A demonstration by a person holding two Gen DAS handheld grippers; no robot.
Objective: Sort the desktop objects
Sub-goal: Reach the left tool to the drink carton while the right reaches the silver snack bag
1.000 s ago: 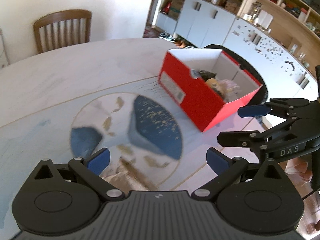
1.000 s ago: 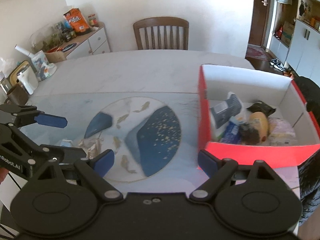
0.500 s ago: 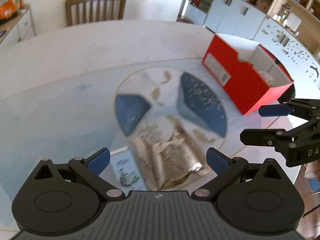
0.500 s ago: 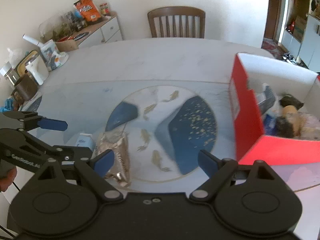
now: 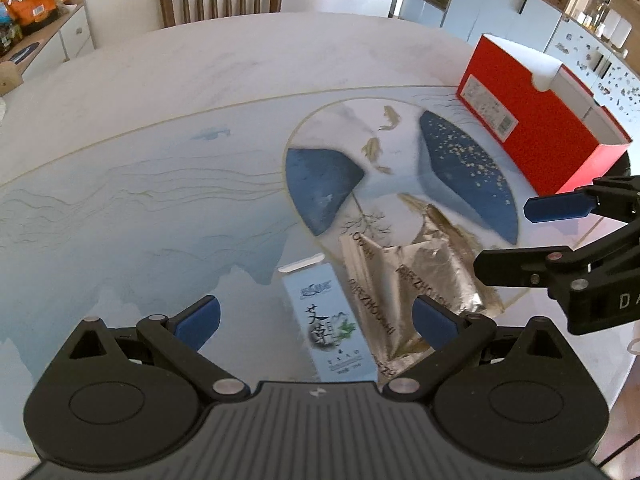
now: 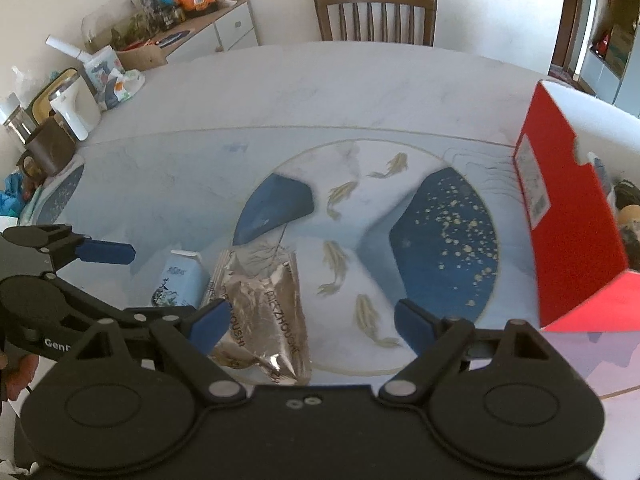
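A silver foil pouch (image 5: 416, 280) and a small white carton with green print (image 5: 332, 324) lie side by side on the table near its front edge. My left gripper (image 5: 316, 318) is open and empty, hovering just in front of the carton. My right gripper (image 6: 312, 322) is open and empty, with the pouch (image 6: 264, 312) between its fingers' line and the carton (image 6: 180, 280) to its left. A red box (image 5: 536, 116) with white inside stands at the right and holds several items (image 6: 628, 216).
The round table has a printed blue-and-white mat (image 5: 120, 208). A wooden chair (image 6: 376, 16) stands at the far side. A sideboard (image 6: 168, 36) with snack bags, a kettle and jars is at the left. Cabinets (image 5: 500, 4) line the far right.
Both grippers have swung left away from the red box toward the pouch and carton, which now sit larger and closer in both views. Both stay open.
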